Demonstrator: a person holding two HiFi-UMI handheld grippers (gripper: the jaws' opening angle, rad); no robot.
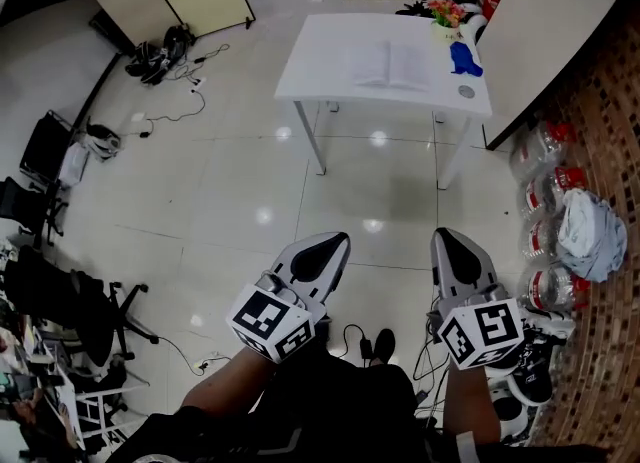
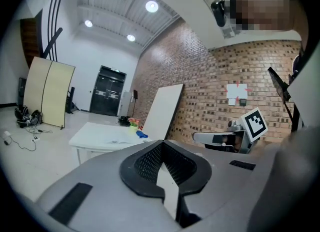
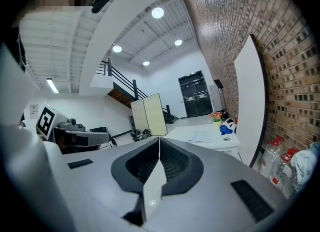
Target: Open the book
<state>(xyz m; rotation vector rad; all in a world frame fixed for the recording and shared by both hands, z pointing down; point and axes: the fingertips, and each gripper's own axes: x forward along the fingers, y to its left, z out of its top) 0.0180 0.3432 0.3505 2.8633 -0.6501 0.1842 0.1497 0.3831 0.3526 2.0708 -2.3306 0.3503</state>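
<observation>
You hold both grippers low in the head view, well back from the table (image 1: 318, 63), which stands in the upper middle of the frame with open floor between it and you. The left gripper (image 1: 333, 242) sits at lower centre and the right gripper (image 1: 448, 239) just to the right of it, apart from each other and both pointing up the frame toward the table. In the left gripper view the left gripper (image 2: 161, 144) has its jaws pressed together at the tips with nothing between them. The right gripper view shows the same for the right gripper (image 3: 159, 140): jaws together, nothing pinched. The book (image 1: 391, 64) lies flat near the middle of the white table top, its pages spread to both sides, far from either gripper. It shows small in the left gripper view (image 2: 116, 141) and in the right gripper view (image 3: 200, 139). To the right of the book on the table lie a blue object (image 1: 464, 59) and a small grey round thing (image 1: 466, 91), with a bunch of coloured flowers (image 1: 446, 12) at the far right corner. A white board (image 1: 560, 11) leans against the brick wall at the upper right, and plastic bottles (image 1: 545, 201) lie along the foot of that wall.
</observation>
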